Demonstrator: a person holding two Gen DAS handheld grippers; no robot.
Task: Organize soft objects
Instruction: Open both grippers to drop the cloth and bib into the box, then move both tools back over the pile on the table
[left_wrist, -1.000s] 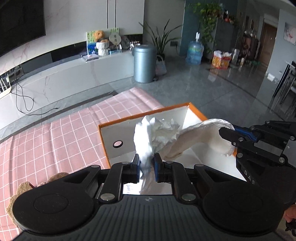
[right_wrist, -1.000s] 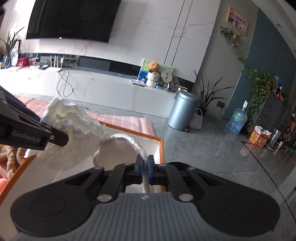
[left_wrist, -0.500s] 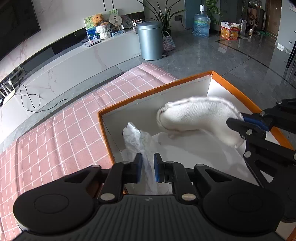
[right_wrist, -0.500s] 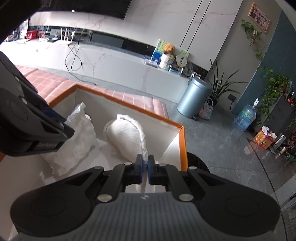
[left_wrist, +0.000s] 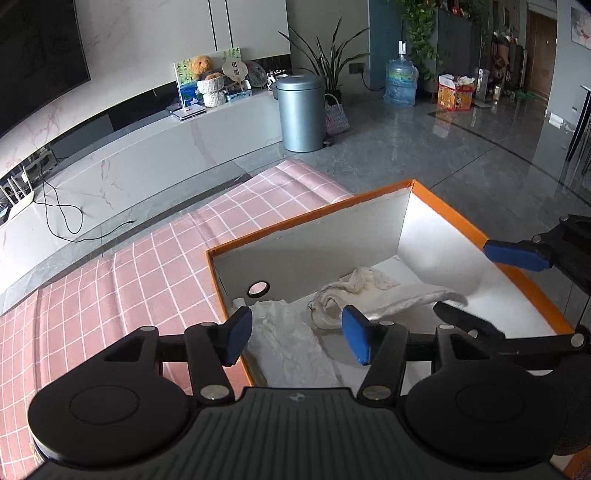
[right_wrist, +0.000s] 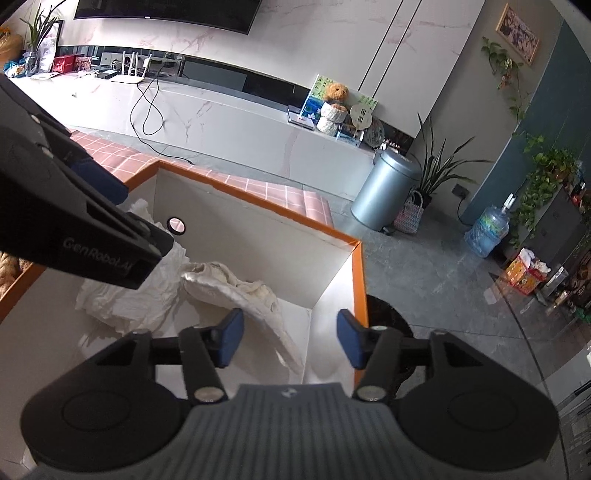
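An orange-rimmed white box (left_wrist: 454, 218) stands on the pink checked tablecloth (left_wrist: 147, 266). Inside it lie a cream soft cloth (left_wrist: 373, 291) and crumpled white tissue paper (left_wrist: 288, 343). My left gripper (left_wrist: 297, 334) is open and empty above the box's near left corner. My right gripper (right_wrist: 290, 338) is open and empty just above the cream cloth (right_wrist: 236, 291); the tissue paper (right_wrist: 125, 299) lies to its left. The right gripper's blue pad shows in the left wrist view (left_wrist: 517, 254), and the left gripper's body crosses the right wrist view (right_wrist: 74, 229).
The box wall has a round hole (left_wrist: 258, 288). A brown woven object (right_wrist: 9, 269) lies outside the box at left. A grey bin (left_wrist: 301, 110), a plant basket (left_wrist: 336, 116) and a water bottle (left_wrist: 400, 83) stand on the floor beyond the table.
Both grippers have opened and let go. The cream cloth and the tissue paper have dropped and now lie on the box floor. Both grippers have lifted back a little.
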